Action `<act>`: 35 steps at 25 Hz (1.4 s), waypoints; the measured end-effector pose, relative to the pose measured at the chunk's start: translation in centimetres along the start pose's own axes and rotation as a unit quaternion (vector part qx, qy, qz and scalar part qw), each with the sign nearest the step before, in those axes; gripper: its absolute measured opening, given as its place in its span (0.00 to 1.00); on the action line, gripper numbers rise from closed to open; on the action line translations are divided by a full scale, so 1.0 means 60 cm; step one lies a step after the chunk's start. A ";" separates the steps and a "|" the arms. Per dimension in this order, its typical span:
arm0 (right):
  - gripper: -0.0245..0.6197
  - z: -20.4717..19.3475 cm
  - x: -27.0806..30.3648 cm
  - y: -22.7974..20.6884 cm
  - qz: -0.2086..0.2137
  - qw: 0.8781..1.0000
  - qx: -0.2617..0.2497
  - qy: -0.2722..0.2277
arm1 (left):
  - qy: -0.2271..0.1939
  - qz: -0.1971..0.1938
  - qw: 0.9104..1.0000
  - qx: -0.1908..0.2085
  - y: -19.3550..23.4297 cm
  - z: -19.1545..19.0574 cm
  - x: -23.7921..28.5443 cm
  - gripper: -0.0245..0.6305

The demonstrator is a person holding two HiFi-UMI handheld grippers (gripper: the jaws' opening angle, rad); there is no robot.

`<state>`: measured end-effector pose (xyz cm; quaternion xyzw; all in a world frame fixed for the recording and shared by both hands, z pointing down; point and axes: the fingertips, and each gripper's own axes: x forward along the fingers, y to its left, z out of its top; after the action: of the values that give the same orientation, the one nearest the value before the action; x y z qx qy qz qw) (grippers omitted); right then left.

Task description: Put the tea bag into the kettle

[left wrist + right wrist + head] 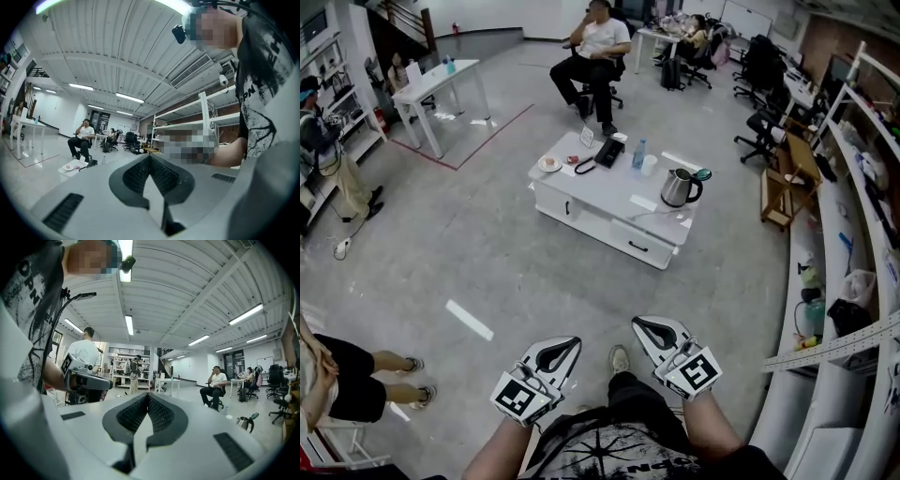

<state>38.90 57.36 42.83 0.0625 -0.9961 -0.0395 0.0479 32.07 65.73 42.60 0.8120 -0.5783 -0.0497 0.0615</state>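
Two grippers: left gripper (565, 347) and right gripper (647, 327), side by side close to the body, pointing level, well apart from the table.
Left jaws: pressed fully together, nothing between the pads.
Right jaws: likewise closed tight, empty.
Kettle (679, 187): upright at the right end of the white low table (609, 202), far from both grippers. Long axis vertical. Handle toward the right of the head view, spout apparently to the left. Teal lid (703, 174) seemingly tipped up by the handle, so mouth probably open, though too small to confirm.
Tea bag: not made out in any view. Possibly among the small things beside the plate (549, 163) at the table's other end. Direction and long axis impossible to tell.
Between plate and kettle: black handset-like object (607, 151), water bottle (639, 153), cup (650, 164).
Risk, missed pick: reaching a thin flat bag with closed jaws. Cause: no opening before the approach.
Risk, torn bag: pinching paper against the tabletop too hard, or catching only a string.
Risk, knocked things: brushing bottle or cup on the way across. Cause: crowded middle of the table.
Risk, tipped kettle: pushing the tall body or lid sideways during the drop.
Risk, bag outside: release off-centre, or onto a lid lower than judged.
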 end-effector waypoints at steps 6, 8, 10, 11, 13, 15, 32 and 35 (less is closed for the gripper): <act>0.05 -0.003 0.064 -0.104 0.033 0.999 -0.005 0.002 | -0.008 0.039 0.999 -0.022 0.088 0.021 0.088 0.05; 0.05 -0.001 0.080 -0.139 0.046 0.999 -0.008 0.005 | -0.009 0.052 0.998 -0.015 0.118 0.032 0.118 0.05; 0.05 -0.003 0.091 -0.173 0.060 0.998 -0.014 0.009 | -0.012 0.062 0.998 -0.012 0.139 0.038 0.149 0.05; 0.05 -0.004 0.095 -0.191 0.066 0.998 -0.017 0.011 | -0.013 0.067 0.998 -0.012 0.147 0.041 0.165 0.05; 0.05 -0.001 0.101 -0.226 0.073 0.997 -0.019 0.010 | -0.015 0.075 0.997 -0.012 0.158 0.046 0.196 0.05; 0.05 0.002 0.109 -0.257 0.079 0.997 -0.018 0.005 | -0.012 0.081 0.997 -0.010 0.170 0.049 0.227 0.05; 0.05 -0.039 0.150 -0.374 0.112 0.994 -0.003 0.000 | 0.009 0.098 0.994 0.040 0.218 0.058 0.374 0.05; 0.05 -0.043 0.158 -0.378 0.117 0.993 -0.008 0.004 | 0.007 0.103 0.994 0.039 0.227 0.056 0.379 0.05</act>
<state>32.56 33.53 44.34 -0.0544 -0.9961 -0.0418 0.0563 26.28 39.67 41.21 0.7503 -0.6598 -0.0147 0.0385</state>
